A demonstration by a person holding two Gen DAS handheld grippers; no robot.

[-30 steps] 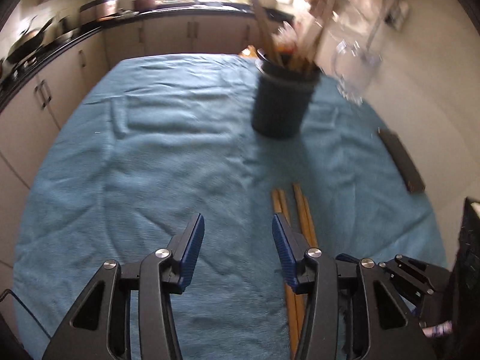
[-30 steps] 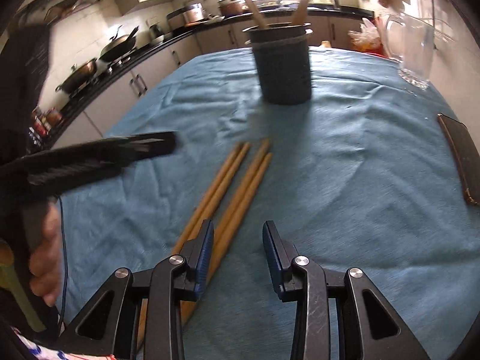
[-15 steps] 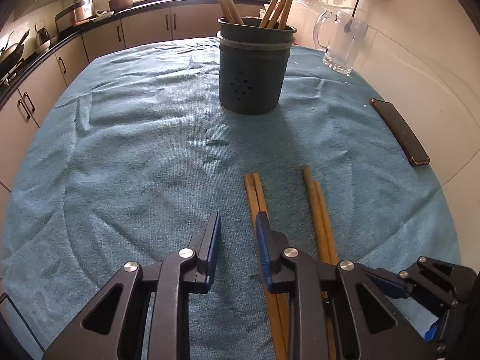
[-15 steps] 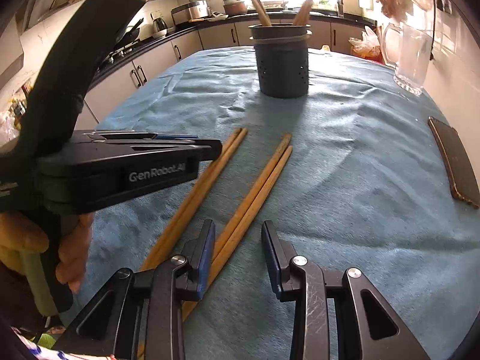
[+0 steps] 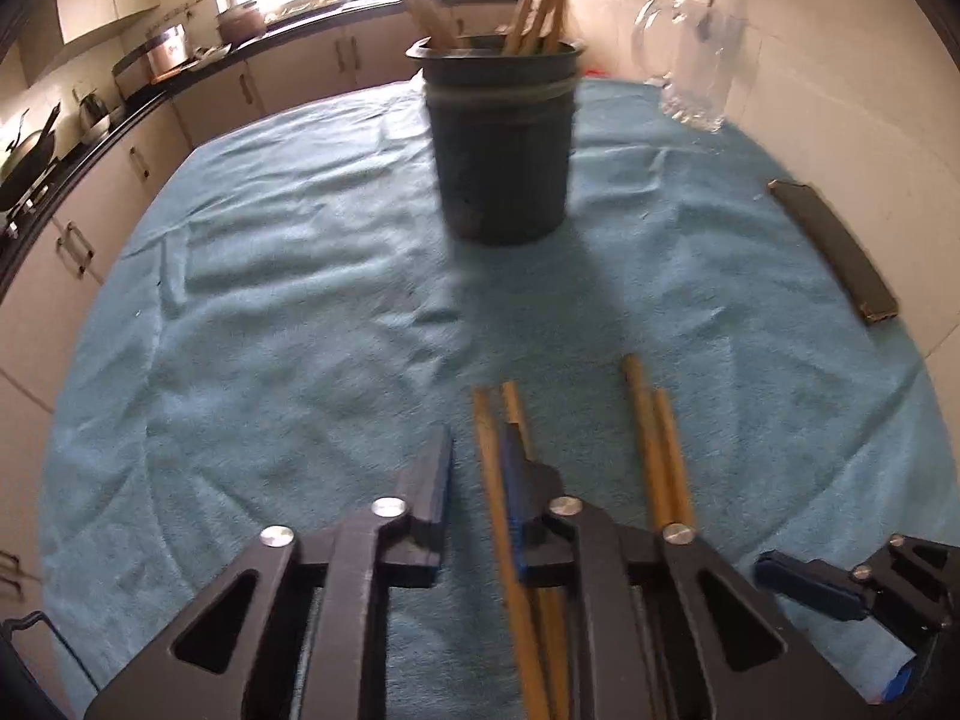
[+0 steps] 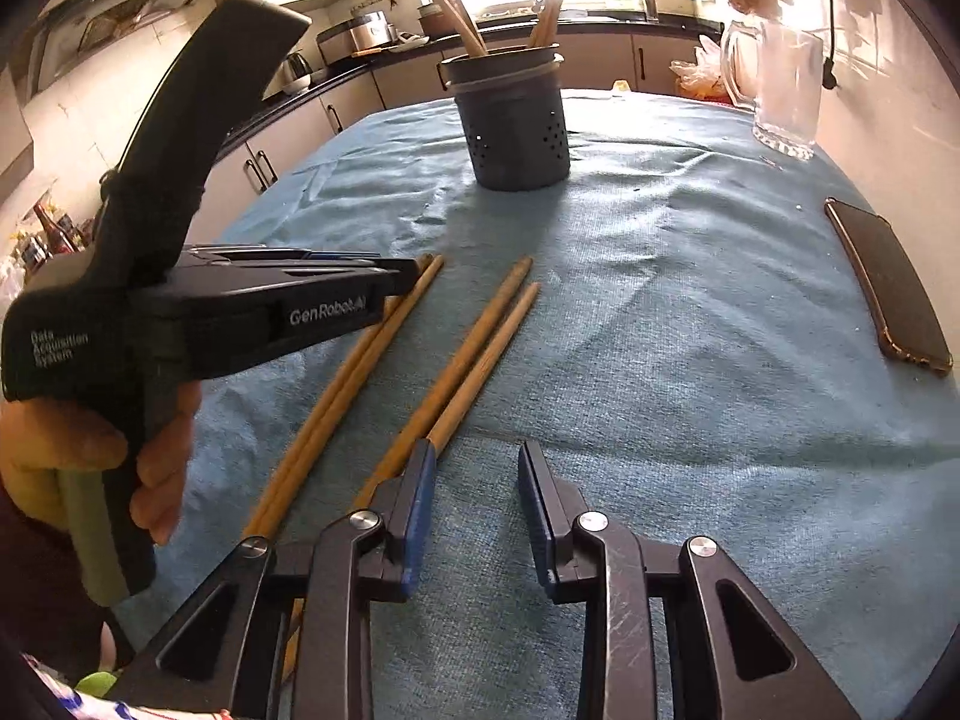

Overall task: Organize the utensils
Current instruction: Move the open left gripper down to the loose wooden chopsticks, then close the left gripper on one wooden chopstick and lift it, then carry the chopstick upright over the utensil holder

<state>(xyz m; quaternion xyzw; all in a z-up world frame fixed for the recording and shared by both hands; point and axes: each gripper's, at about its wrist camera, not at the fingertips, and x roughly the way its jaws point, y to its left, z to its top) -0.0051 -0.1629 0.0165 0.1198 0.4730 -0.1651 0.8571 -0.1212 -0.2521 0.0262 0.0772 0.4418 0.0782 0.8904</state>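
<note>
Two pairs of wooden chopsticks lie on the blue cloth (image 5: 270, 360). My left gripper (image 5: 477, 468) hangs low over the left pair (image 5: 487, 438). Its jaws are closing with one stick between them, and a strip of cloth still shows beside that stick. The other stick runs under the right finger. From the right wrist view, the left gripper (image 6: 414, 273) has its tip over the far ends of that pair (image 6: 360, 372). My right gripper (image 6: 474, 474) is open and closing on bare cloth. The right pair (image 6: 480, 348) ends at its left finger. The dark utensil holder (image 6: 516, 132) stands beyond, with several sticks in it.
A glass mug (image 6: 780, 90) stands at the far right. A dark phone (image 6: 888, 288) lies near the table's right edge. A hand (image 6: 162, 480) holds the left gripper's handle. Kitchen cabinets (image 5: 78, 240) and a stove counter run along the left.
My left gripper has come down over the left pair, and its jaws have narrowed from wide to a slim gap around one stick. The right gripper's jaws have narrowed a little.
</note>
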